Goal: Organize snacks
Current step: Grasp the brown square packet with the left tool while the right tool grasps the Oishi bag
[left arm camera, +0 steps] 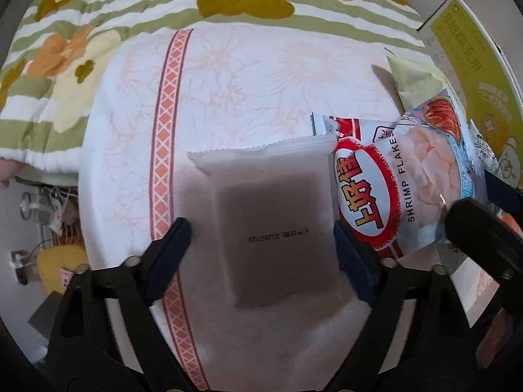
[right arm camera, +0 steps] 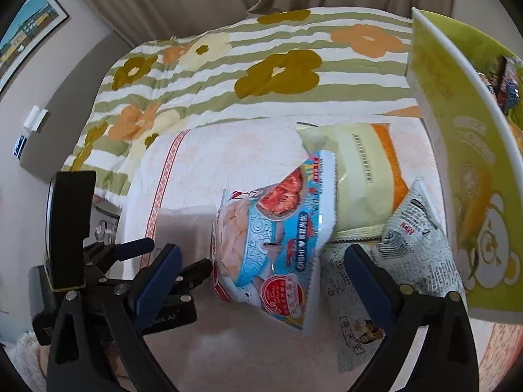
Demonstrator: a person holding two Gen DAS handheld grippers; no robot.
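In the left wrist view my left gripper (left arm camera: 258,228) points down with its jaws open on either side of a translucent packet with a dark brown block (left arm camera: 264,228). The pads stand close to the wrapper's edges without pressing it. To the right lies a shrimp flakes bag (left arm camera: 408,189), with one of my right gripper's fingers (left arm camera: 474,219) beside it. In the right wrist view my right gripper (right arm camera: 261,258) is open around the shrimp flakes bag (right arm camera: 271,235), with gaps on both sides. The left gripper's fingers (right arm camera: 137,246) show at the left, by the brown packet (right arm camera: 186,225).
Everything lies on a white cloth with a red diamond stripe (left arm camera: 163,137), over a green flowered quilt (right arm camera: 228,75). A pale yellow packet (right arm camera: 359,179), a black-printed white packet (right arm camera: 415,238) and a flat white packet (right arm camera: 353,310) lie right of the bag. A yellow-green box (right arm camera: 464,163) stands at the right.
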